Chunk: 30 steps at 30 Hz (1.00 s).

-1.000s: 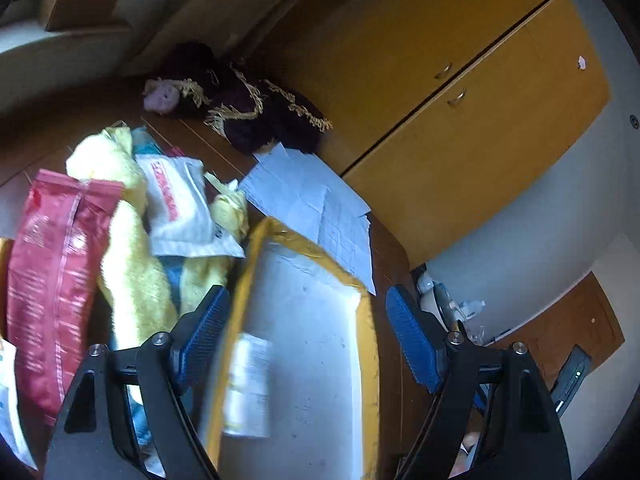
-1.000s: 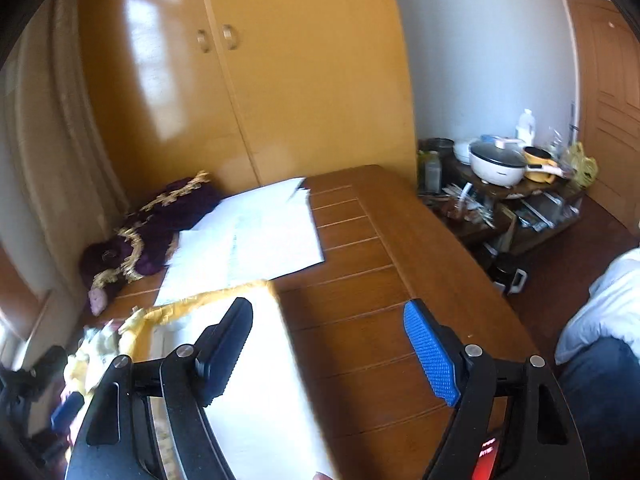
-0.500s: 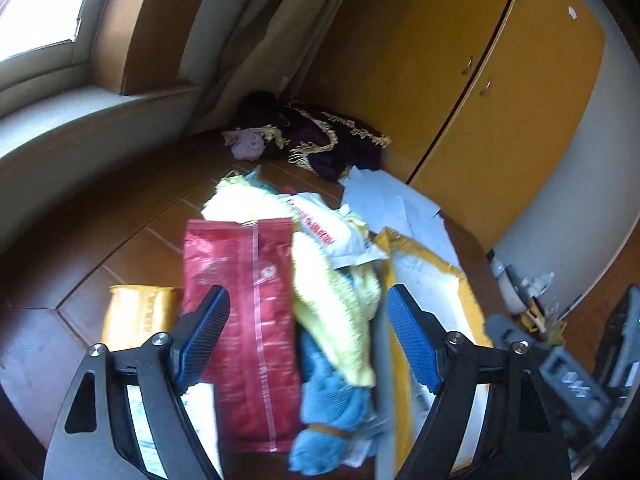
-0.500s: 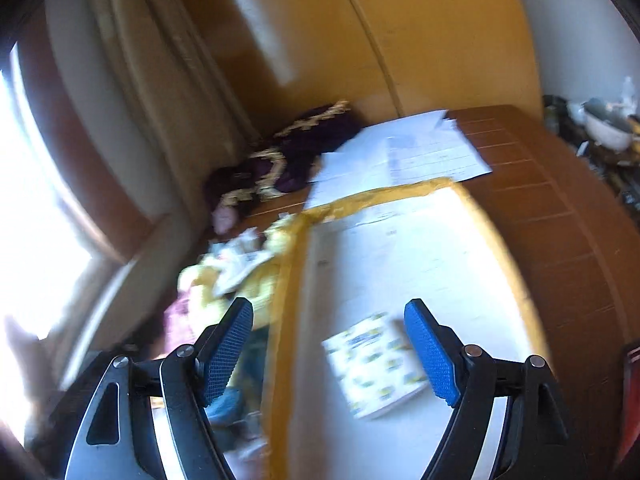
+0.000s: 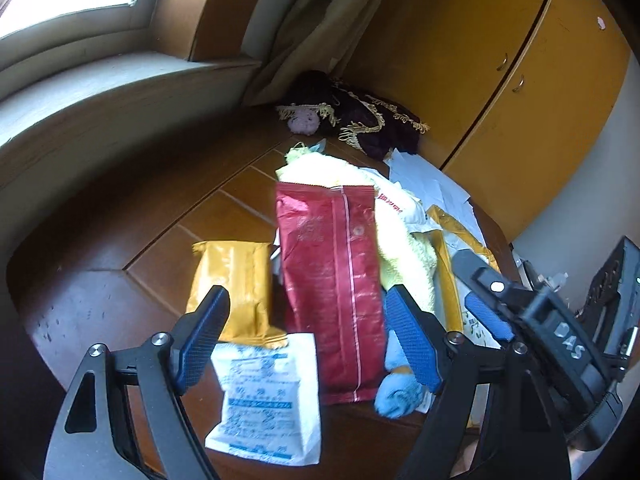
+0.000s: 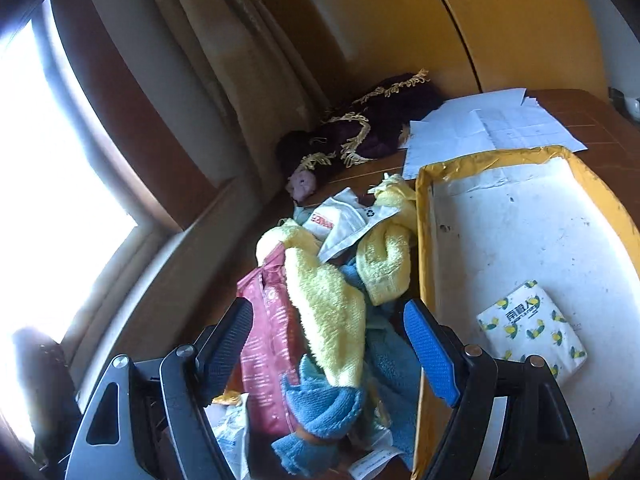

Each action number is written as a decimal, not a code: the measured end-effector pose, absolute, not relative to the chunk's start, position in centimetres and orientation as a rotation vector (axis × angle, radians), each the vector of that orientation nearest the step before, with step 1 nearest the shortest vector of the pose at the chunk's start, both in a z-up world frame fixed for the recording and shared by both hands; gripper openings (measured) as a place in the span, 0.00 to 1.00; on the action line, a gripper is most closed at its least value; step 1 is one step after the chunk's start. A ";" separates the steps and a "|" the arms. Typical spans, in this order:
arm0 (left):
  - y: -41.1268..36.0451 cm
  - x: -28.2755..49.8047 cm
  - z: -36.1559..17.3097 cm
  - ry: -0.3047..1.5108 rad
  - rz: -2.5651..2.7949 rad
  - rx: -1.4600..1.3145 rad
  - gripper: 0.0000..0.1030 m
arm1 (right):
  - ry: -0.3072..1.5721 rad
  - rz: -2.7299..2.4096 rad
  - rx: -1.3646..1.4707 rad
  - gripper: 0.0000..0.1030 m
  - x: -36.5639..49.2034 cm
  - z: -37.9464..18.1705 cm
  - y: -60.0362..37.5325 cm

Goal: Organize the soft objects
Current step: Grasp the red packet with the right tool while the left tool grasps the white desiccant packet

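Brown wooden tabletop [image 5: 132, 240] fills a corner below a bright window, with yellow cupboard doors [image 5: 520, 92] behind it. Taking the long red foil pouch [image 5: 332, 280] as the landmark: a fluffy yellow towel [image 6: 332, 300] lies draped over its far end and along the side nearer the tray, a crumpled blue cloth [image 6: 320, 404] sits at its near end, a gold foil packet [image 5: 236, 280] lies just beside it on the window side, and a white sachet with blue print [image 5: 268, 396] lies at its near corner. On the pouch's far side from the window stands a shallow white tray with a yellow rim [image 6: 424, 240], holding only a white tissue pack printed with lemons [image 6: 532, 328]. That looks like the collecting place, so the heap beside it appears unsorted and the job barely begun.

The left gripper [image 5: 308, 340] hovers above the pouch's near end, jaws spread wide to either side of it, holding nothing. The right gripper [image 6: 328, 344] hangs over the towel and blue cloth, its jaws equally wide apart and empty; whether a fingertip brushes the fabric cannot be told
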<state>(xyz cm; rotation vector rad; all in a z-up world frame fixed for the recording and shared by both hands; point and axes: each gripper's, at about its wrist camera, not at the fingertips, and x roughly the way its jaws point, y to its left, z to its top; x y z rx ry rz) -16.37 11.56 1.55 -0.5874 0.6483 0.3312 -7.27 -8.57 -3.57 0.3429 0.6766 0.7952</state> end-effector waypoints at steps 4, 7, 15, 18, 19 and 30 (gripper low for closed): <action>12.2 -17.4 1.6 0.659 0.336 -0.580 0.78 | 0.742 0.775 0.281 0.77 -9.1 -4.7 -7.5; 12.4 -18.3 1.4 0.667 0.347 -0.563 0.78 | 0.752 0.756 0.259 0.69 -10.1 -5.2 -7.8; 13.7 -19.3 0.2 0.686 0.357 -0.610 0.78 | 0.731 0.833 0.210 0.62 -12.4 -4.1 -7.3; 14.0 -19.5 0.1 0.693 0.353 -0.600 0.78 | 0.788 0.792 0.212 0.58 -11.5 -5.3 -7.3; 13.9 -19.5 0.1 0.700 0.349 -0.596 0.78 | 0.807 0.769 0.223 0.57 -11.1 -5.8 -7.4; 11.5 -19.2 -1.3 0.830 0.246 -0.491 0.78 | 0.793 0.717 0.231 0.53 -11.2 -5.8 -8.6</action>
